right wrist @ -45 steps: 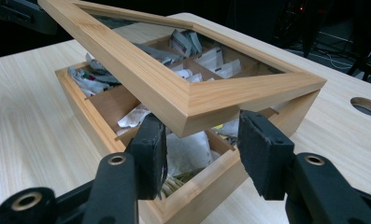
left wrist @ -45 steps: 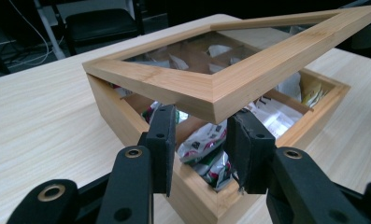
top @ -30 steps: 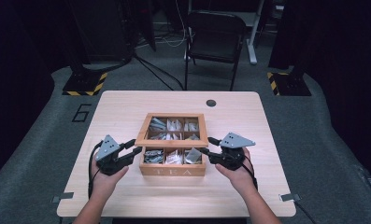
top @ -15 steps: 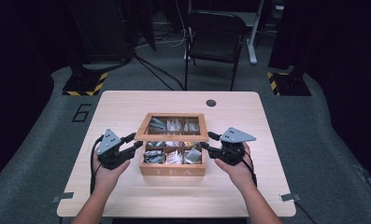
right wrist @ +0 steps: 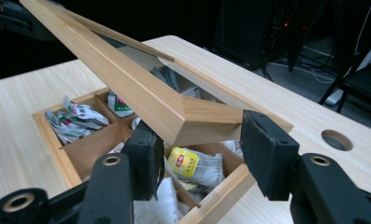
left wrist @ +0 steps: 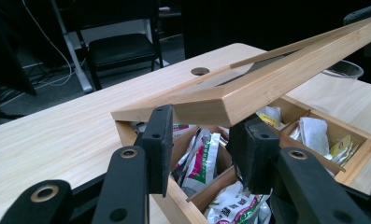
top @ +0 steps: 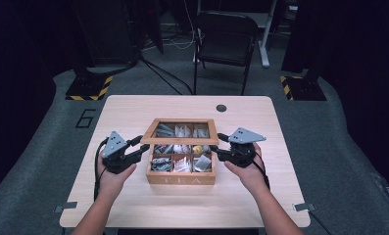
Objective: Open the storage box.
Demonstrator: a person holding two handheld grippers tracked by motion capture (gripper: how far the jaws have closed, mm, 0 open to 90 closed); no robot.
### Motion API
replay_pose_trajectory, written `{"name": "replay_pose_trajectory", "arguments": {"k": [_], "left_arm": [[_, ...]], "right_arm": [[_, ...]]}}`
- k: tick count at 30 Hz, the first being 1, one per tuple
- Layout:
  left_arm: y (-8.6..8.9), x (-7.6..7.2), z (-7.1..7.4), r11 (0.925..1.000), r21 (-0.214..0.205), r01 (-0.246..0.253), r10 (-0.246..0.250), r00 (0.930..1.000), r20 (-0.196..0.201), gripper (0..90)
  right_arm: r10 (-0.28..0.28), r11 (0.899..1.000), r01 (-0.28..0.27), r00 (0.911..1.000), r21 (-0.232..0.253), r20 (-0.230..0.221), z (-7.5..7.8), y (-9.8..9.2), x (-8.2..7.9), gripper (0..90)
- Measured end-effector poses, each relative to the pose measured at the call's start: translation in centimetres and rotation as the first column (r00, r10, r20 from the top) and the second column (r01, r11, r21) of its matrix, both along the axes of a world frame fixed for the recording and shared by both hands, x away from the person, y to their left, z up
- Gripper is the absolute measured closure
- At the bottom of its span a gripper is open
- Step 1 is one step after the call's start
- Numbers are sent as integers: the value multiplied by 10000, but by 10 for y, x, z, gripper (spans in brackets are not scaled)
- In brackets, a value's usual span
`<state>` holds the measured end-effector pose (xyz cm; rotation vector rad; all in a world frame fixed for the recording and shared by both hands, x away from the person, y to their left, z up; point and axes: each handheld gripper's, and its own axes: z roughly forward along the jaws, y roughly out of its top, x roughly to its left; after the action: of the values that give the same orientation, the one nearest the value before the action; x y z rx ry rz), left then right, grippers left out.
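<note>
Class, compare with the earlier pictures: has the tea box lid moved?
Yes. The lid has swung up and back on the box, uncovering more front compartments, with both grippers at its front corners.

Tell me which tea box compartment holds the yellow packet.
The middle-row compartment nearest the right gripper: its yellow packet lies under the lifted lid. The other compartments of the tea box show white, green or grey packets.
</note>
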<state>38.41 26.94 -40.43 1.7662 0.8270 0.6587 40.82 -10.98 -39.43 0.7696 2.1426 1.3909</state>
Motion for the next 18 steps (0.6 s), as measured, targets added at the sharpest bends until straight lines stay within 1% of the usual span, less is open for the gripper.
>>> {"name": "replay_pose_trajectory", "arguments": {"k": [2,3,5,6,7,8,9,10,12,13,14,18], "left_arm": [[0,1,0,10000,-60,-11,11,10000,8,604],[0,1,1,10000,-17,11,-10,10000,29,604],[0,3,2,10000,-77,-4,4,10000,56,603],[0,3,3,10000,-29,11,-11,10000,16,601],[-1,4,3,10000,-47,-20,21,10000,60,600],[-1,5,4,10000,-60,-18,18,10000,69,601],[0,6,4,10000,-54,5,-5,10000,23,600],[0,7,5,9999,-143,40,-40,10000,-2,598],[0,9,7,9998,-206,37,-37,10000,8,597],[0,10,7,9997,-227,-16,18,10000,63,594],[0,11,8,9997,-250,-6,7,10000,31,590],[1,14,12,9993,-364,-17,20,10000,78,590]], "right_arm": [[65,10000,-65,10000,-10,67,2,1,1,469],[26,10000,-26,10000,12,-4,2,1,1,467],[43,10000,-43,10000,-22,-56,5,1,3,466],[58,10000,-58,10000,-20,-45,5,1,4,466],[90,9999,-91,10000,-46,-31,6,1,5,466],[12,10000,-13,9999,-30,-162,7,1,5,466],[79,10000,-79,9999,-34,-100,8,1,6,470],[47,10000,-48,9999,-70,-136,9,1,6,477],[-38,9999,36,9999,-142,-160,11,2,7,493],[-9,9999,8,10000,-142,-50,12,2,8,497],[-70,9999,68,9999,-148,-129,14,2,8,502],[-65,9999,64,10000,-159,-42,18,2,11,514]]}}
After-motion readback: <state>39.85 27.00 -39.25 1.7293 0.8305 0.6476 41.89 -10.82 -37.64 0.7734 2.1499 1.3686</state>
